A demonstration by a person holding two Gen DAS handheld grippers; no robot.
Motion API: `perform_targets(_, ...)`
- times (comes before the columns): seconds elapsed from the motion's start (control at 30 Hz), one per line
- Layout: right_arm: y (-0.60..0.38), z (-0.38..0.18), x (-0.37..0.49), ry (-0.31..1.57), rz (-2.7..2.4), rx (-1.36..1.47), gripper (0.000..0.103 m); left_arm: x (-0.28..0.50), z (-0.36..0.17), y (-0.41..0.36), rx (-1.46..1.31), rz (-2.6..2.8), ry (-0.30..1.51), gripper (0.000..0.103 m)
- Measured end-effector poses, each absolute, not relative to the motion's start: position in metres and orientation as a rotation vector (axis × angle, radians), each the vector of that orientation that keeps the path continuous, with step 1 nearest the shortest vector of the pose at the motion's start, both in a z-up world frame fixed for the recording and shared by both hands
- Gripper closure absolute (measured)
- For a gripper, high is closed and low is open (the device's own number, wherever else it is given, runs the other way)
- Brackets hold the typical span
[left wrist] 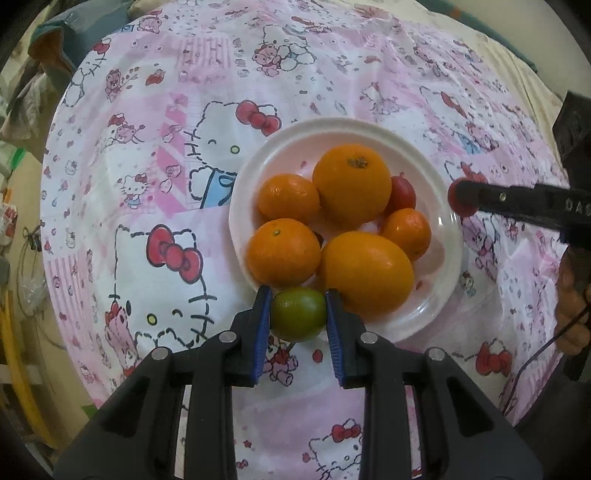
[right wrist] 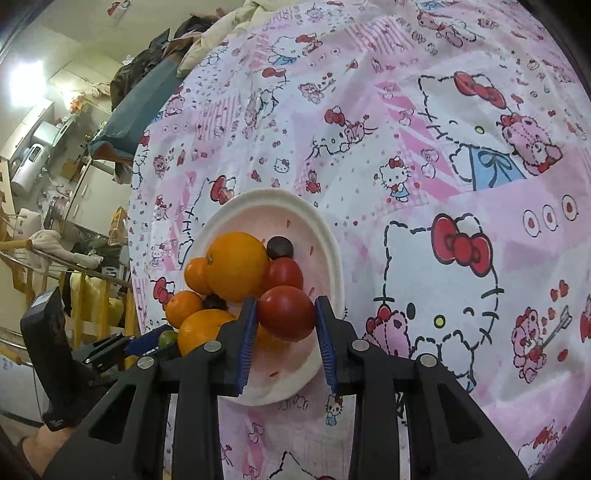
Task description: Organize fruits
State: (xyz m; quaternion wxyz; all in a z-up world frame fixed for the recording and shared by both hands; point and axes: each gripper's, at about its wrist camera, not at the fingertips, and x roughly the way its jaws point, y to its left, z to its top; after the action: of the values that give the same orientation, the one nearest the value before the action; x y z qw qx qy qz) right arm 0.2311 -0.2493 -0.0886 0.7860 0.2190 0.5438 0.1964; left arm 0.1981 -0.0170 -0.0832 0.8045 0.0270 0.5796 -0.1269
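Left wrist view: a green citrus fruit (left wrist: 298, 314) sits clamped between the blue pads (left wrist: 263, 325) of the left gripper (left wrist: 298, 314), at the near rim of the white plate (left wrist: 448, 236). The pads press on both its sides. Just beyond it on the plate lie two large oranges (left wrist: 351, 184) and three smaller ones (left wrist: 283, 252) — all packed close and touching their neighbours. A red tomato (left wrist: 402, 192) shows behind the far large orange.

At the plate's right edge the right gripper (left wrist: 463, 201) reaches in from the side, carrying a red fruit at its tip. Right wrist view confirms it: the right gripper (right wrist: 286, 314) has its jaws closed on a red tomato (right wrist: 286, 313), held over the near side of the plate (right wrist: 325, 236). A second red tomato (right wrist: 284, 273) lies just behind it, and a dark round fruit (right wrist: 280, 247) rests farther back on bare plate. Another dark fruit (right wrist: 216, 302) is wedged among the oranges.

The plate stands on a pink and white cartoon-cat cloth (left wrist: 166, 184) that covers the whole work surface. Beyond the cloth's edge — seen in the right wrist view — are heaped clothes (right wrist: 207, 33) and household clutter.
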Motion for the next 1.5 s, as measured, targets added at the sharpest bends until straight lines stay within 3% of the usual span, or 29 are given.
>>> perform_targets(0.17,-0.249,-0.093,0.235,1.174,0.444,0.505,0.068,0.203,-0.084,-0.013,0.012,-0.276,1.259,0.075)
perform_targets(0.23,-0.248,-0.094,0.235,1.177,0.439,0.507,0.067,0.203,-0.085,-0.009,-0.003,-0.255,1.265,0.06)
perform_targets(0.33,-0.251,-0.093,0.236,1.167,0.448,0.546,0.042,0.204,-0.087,-0.003,-0.021,-0.228,1.276,0.043)
perform_targets(0.37,-0.253,-0.091,0.235,1.157,0.441,0.556,0.037,0.204,-0.089,0.0,-0.041,-0.229,1.285,0.042)
perform_targets(0.7,-0.254,-0.07,0.226,1.107,0.427,0.469,0.037,0.19,-0.061,0.025,-0.14,-0.19,1.216,0.041)
perform_targets(0.87,-0.252,-0.046,0.203,1.042,0.404,0.371,0.023,0.163,-0.028,0.026,-0.065,-0.112,1.066,0.041)
perform_targets(0.9,-0.252,-0.04,0.197,1.028,0.399,0.36,0.021,0.157,-0.024,0.025,-0.049,-0.1,1.045,0.034)
perform_targets(0.93,-0.251,-0.034,0.19,1.013,0.397,0.349,0.018,0.152,-0.02,0.023,-0.038,-0.087,1.028,0.021)
perform_targets(1.0,-0.248,-0.024,0.174,0.983,0.394,0.318,0.015,0.135,-0.015,0.021,-0.048,-0.06,0.993,0.009)
perform_targets(1.1,-0.243,-0.015,0.146,0.937,0.37,0.273,0.013,0.113,-0.013,0.019,-0.08,-0.046,0.984,0.007)
perform_targets(1.23,-0.239,-0.01,0.111,0.893,0.336,0.244,0.001,0.086,-0.008,0.015,-0.084,-0.024,0.938,0.001)
perform_targets(1.5,-0.229,-0.003,0.067,0.808,0.267,0.155,0.0,0.059,0.004,0.01,-0.039,0.039,0.831,0.0)
